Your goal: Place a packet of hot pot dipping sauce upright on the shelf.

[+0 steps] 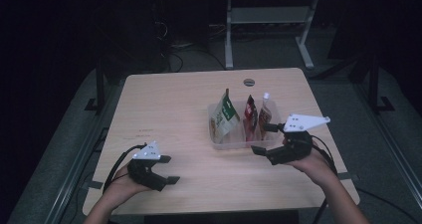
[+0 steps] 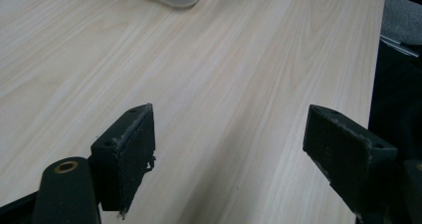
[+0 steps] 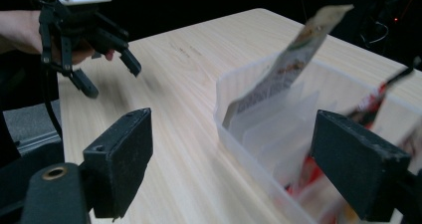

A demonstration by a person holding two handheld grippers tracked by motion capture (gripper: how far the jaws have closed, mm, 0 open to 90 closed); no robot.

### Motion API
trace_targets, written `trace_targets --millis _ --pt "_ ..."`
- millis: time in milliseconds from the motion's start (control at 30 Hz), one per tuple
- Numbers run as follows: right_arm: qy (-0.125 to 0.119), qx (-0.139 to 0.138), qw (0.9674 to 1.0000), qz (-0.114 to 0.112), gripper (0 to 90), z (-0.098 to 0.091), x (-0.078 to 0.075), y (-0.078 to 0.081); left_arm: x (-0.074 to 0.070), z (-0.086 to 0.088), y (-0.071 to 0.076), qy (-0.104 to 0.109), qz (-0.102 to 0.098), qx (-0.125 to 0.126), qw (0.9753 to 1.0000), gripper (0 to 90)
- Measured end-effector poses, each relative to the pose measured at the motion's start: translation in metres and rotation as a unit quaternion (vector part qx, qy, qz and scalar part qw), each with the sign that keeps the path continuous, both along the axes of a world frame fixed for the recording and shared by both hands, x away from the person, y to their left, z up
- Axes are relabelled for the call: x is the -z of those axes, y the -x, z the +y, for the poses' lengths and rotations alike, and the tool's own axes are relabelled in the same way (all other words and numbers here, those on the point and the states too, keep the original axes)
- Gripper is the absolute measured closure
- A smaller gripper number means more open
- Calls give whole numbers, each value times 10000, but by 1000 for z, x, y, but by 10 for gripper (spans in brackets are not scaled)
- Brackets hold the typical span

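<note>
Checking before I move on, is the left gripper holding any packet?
No, the left gripper is open over bare light wooden table.

My clear plastic bin [image 1: 219, 142] is sitting on the table's right half, with thin dividers splitting it into slots. A green-and-tan pouch [image 1: 223, 117] is leaning upright at its left end, a red pouch [image 1: 250, 115] is standing in the middle, and a white-capped spout pouch [image 1: 264, 113] is standing rightmost.
</note>
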State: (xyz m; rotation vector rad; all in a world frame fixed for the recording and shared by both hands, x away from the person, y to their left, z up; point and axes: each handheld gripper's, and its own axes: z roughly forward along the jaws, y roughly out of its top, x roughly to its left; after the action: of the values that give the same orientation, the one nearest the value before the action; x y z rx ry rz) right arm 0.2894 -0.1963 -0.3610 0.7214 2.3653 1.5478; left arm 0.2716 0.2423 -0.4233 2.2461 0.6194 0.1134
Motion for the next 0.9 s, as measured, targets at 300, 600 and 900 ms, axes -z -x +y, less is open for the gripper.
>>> trace_targets --millis 300,600,900 --pt "138 278 9994 145 162 -28 29 18 6 17 13 -60 -40 -158 9998 194" --pt "446 487 9974 280 136 -42 59 15 17 22 11 -306 -137 -162 9993 153" --pt "1044 429 9926 450 132 -40 80 8 27 30 3 -439 0 -234 9988 149"
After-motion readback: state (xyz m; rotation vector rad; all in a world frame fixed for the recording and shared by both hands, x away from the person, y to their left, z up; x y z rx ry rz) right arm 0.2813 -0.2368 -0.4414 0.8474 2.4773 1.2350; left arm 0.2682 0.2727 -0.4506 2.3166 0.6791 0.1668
